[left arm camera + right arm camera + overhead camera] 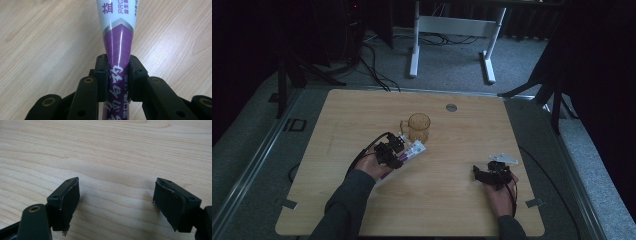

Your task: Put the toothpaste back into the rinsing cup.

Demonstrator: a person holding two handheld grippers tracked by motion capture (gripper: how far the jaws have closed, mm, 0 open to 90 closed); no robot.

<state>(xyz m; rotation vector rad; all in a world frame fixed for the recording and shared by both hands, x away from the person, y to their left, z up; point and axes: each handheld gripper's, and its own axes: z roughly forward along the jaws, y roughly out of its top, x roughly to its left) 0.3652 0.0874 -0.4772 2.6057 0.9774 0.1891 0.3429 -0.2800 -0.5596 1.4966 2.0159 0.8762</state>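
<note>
Left claw clamped on purple tube beside amber mug; right claw wide, idle on bench. Probably tube into mug next.

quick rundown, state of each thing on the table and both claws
tube: clamped at its purple end in the left claw, white end toward the mug
mug: upright, looks empty, handle on its left in the high view, free of both claws
left claw: shut on the tube
right claw: open, nothing between its jaws, low over bare wood
table: wooden top, holding the mug and both hands
</note>
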